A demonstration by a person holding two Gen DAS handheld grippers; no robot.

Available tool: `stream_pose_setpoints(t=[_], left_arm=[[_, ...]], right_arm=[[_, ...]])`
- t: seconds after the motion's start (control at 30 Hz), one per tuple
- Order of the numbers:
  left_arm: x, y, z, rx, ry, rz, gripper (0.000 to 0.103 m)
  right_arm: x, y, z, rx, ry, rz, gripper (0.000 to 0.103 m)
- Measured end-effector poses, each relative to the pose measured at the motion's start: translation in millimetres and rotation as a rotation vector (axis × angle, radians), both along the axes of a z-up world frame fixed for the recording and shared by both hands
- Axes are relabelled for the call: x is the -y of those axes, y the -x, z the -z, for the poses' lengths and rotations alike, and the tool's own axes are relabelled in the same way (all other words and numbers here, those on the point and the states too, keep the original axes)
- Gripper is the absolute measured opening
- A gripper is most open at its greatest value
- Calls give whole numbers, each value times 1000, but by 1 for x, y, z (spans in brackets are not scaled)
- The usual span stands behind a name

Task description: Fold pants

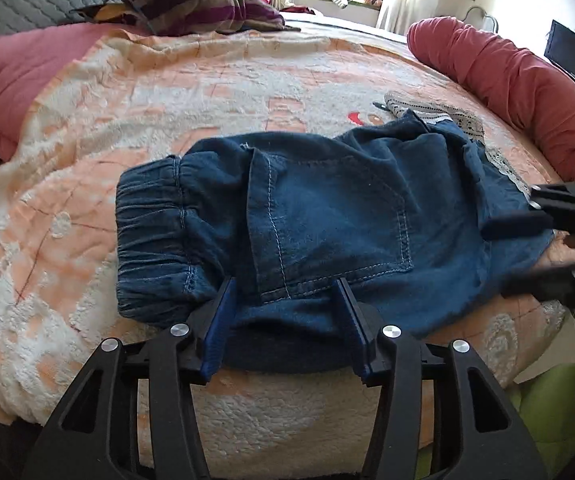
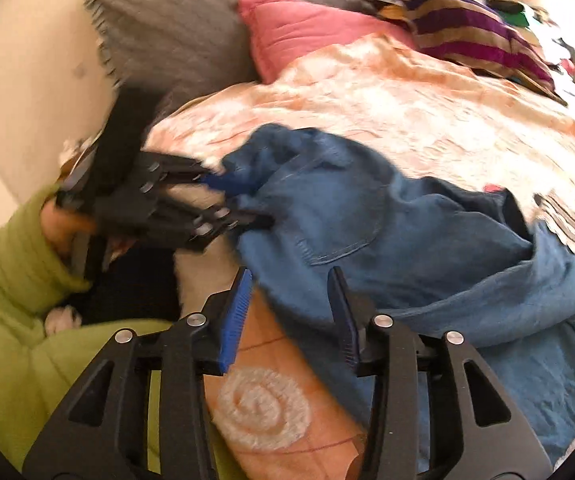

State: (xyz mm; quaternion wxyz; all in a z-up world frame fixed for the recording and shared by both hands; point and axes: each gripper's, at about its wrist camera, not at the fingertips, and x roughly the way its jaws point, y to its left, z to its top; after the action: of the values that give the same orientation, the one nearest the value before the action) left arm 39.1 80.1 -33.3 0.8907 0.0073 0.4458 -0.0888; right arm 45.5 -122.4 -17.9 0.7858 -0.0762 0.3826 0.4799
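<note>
Folding partly done: blue denim pants (image 1: 327,216) lie doubled on peach terry bedspread (image 1: 127,120), hem end still rumpled; left gripper (image 1: 283,296) part-open astride near edge, right gripper (image 2: 291,288) part-open, gripping nothing.

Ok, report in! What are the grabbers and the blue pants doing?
Left gripper open, straddling denim. Right gripper open over pants' edge. Pants folded on blanket. Nothing in the way.
</note>
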Motion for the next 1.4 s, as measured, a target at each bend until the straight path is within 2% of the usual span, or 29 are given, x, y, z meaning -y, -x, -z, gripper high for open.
stream_pose_setpoints(t=[0.07,0.17,0.3,0.37,0.43,0.53,0.6,0.67,0.8,0.9,1.1,1.23,1.27,1.37,1.4], left_arm=[[-1,-1,0,4,-11,1,49],[-1,0,2,4,-7,3,49],[-1,-1,1,7,1,6,49],[-4,-1,1,16,35,2,49],[-5,0,-1,28,46,-2,50],[-2,7,-16,74,35,-6,59],[-1,12,-29,124,21,-16,76],[-1,18,-43,179,-11,-44,83],[-4,24,-61,220,-2,-73,85],[1,25,-73,235,48,-59,88],[35,12,-70,181,74,33,88],[66,-6,-63,114,139,120,88],[75,-12,-60,94,146,142,88],[109,-28,-41,21,104,204,85],[117,-30,-36,7,101,225,80]], right_arm=[[-3,-7,9,-31,28,24,35],[-11,-16,33,-102,122,36,40],[-5,-21,36,-156,79,56,41],[-2,-21,31,-159,61,63,42],[6,-22,17,-124,35,89,48],[22,-29,-2,-69,5,141,57],[36,-40,-13,-29,-6,200,60],[55,-55,-23,-6,-20,266,63],[82,-77,-34,19,-33,367,68],[94,-92,-39,44,-20,417,72],[98,-118,-47,75,18,472,78],[93,-141,-50,101,81,483,80],[91,-149,-48,92,95,481,80],[78,-182,-32,19,147,474,80],[73,-189,-26,6,165,476,80]])
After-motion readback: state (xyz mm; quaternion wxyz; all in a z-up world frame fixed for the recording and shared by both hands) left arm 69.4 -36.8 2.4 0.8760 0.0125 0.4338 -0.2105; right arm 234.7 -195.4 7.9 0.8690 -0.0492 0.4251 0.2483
